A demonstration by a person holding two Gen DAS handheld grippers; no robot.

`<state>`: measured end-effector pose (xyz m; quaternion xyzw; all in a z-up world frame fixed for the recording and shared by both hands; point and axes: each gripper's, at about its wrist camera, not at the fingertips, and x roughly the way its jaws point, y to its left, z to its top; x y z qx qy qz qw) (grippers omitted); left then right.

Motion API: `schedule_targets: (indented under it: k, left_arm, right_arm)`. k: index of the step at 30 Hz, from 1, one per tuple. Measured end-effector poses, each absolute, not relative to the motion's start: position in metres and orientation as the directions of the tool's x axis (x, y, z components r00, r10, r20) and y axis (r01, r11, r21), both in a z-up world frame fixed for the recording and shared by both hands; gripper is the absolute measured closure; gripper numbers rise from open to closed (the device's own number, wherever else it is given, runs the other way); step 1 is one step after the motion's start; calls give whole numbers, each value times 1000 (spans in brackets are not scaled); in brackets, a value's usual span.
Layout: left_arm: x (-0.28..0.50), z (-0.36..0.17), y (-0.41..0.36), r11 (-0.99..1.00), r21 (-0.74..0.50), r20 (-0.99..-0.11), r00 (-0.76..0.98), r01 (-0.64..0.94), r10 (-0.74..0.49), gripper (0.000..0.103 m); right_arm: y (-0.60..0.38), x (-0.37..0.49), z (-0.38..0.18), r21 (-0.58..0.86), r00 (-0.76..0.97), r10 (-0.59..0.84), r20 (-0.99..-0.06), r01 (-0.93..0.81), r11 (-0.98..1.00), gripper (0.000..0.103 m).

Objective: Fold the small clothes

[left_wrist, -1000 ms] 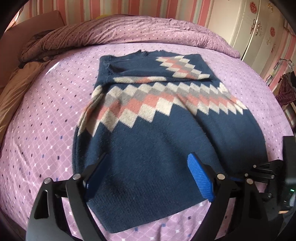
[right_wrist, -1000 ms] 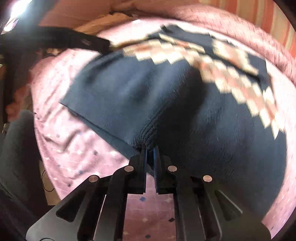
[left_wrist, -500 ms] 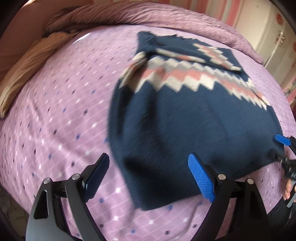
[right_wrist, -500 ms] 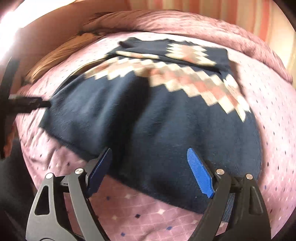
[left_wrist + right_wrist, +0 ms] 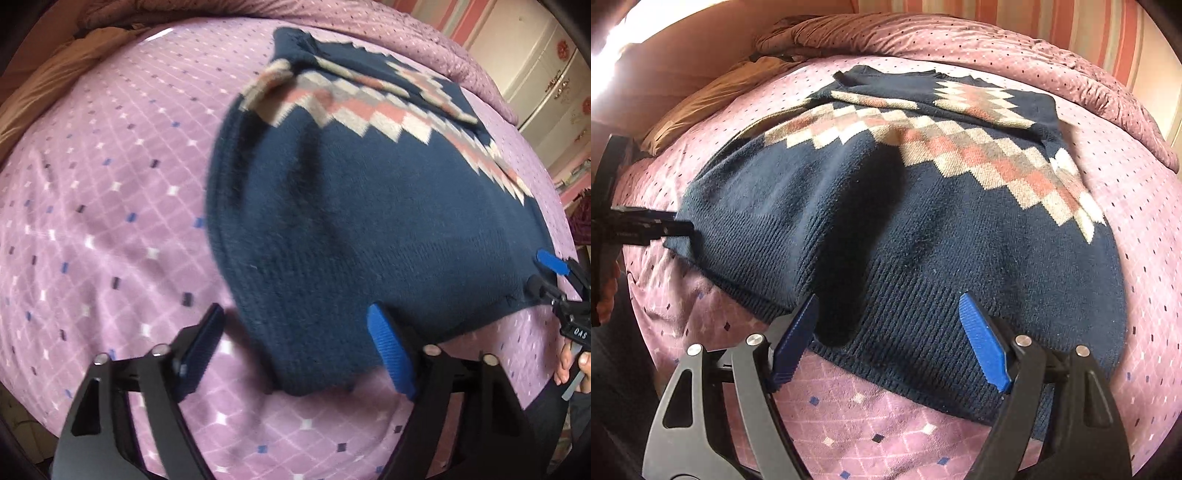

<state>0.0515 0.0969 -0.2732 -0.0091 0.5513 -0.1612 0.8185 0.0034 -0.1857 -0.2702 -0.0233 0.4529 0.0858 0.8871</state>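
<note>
A navy knitted sweater (image 5: 369, 206) with a pink, cream and grey diamond band lies flat on the bed, sleeves folded in over the chest; it also shows in the right wrist view (image 5: 923, 229). My left gripper (image 5: 295, 347) is open and empty, just above the sweater's near left hem corner. My right gripper (image 5: 890, 332) is open and empty over the middle of the ribbed hem. The right gripper also shows at the right edge of the left wrist view (image 5: 546, 273), by the sweater's right hem corner. The left gripper shows at the left edge of the right wrist view (image 5: 657, 229).
The bed has a lilac cover with small diamonds (image 5: 110, 184). A rolled purple quilt (image 5: 960, 40) lies along the far side. A tan pillow (image 5: 713, 92) lies at the far left. A white cupboard (image 5: 546, 74) stands to the right.
My right gripper let go of the hem and opened. My left gripper moved left to the sweater's near left hem corner and stayed open.
</note>
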Motion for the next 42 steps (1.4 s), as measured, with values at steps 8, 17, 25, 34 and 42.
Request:
schedule_targets:
  k: [8,17,25,34,42]
  left_arm:
    - [48,-267,89,947,-159,-905,343,278,-252,83]
    - [56,-271,77,950,-95,-915,351,298,-201,87]
    - [56,-273,76,951,-89,-914,354,297,-197,87]
    - [59,-275,76,953,-98,-920,340,286,-197,84]
    - [60,-277,87,953,-142,-920,319,266,-226,56]
  right_arm:
    - [-195,1,-267,36,584,117,-803,-148,988,24]
    - [-247,-31,-265,119,597,84,-798,18,993,24]
    - [-311,-69,-271,117,578,-34,-816,222,968,24]
    - [-309,-51,-293,136,497,6,-868,226,965,43]
    - [-317,-48,-294,139,478,5,-878,246,959,71]
